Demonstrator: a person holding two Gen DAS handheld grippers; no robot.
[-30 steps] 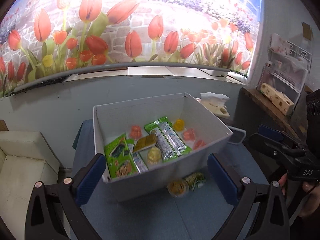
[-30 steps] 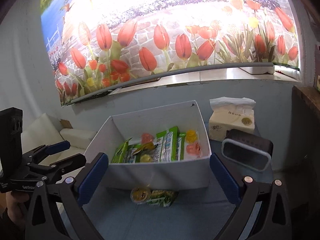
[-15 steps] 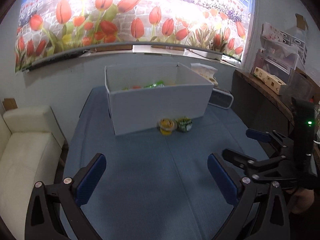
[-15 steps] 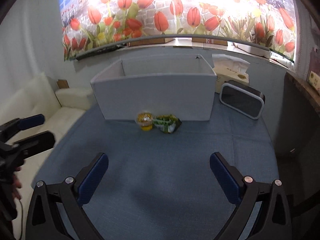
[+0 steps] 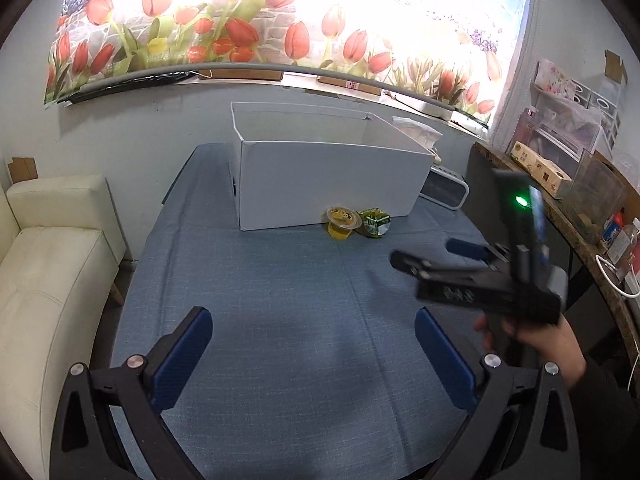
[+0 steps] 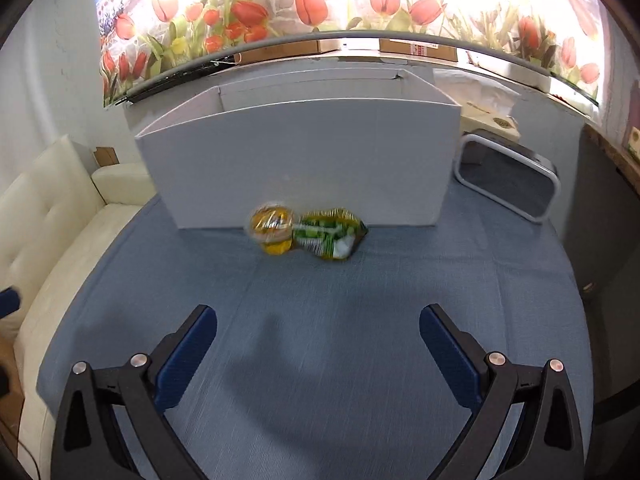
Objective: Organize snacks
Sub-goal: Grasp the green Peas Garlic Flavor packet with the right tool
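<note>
Two snacks left out on the blue table: a yellow jelly cup (image 6: 275, 231) and green packet (image 6: 332, 233), touching, right against the near wall of the white box (image 6: 304, 160). Can't see inside it from here. Both my tongs, left (image 5: 312, 344) and right (image 6: 318, 340), are wide open and empty.

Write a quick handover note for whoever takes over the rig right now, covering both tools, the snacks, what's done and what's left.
Left tool: open, empty, held above the blue table.
Right tool: open, empty, aimed at the two loose snacks.
Snacks: a yellow jelly cup and a green packet lie side by side on the table, against the front wall of the white box.
Done: cannot tell from here; the box's inside is hidden by its wall.
Left: pick up the cup and the packet and put them in the box. The right tool looks better placed for it.
</note>
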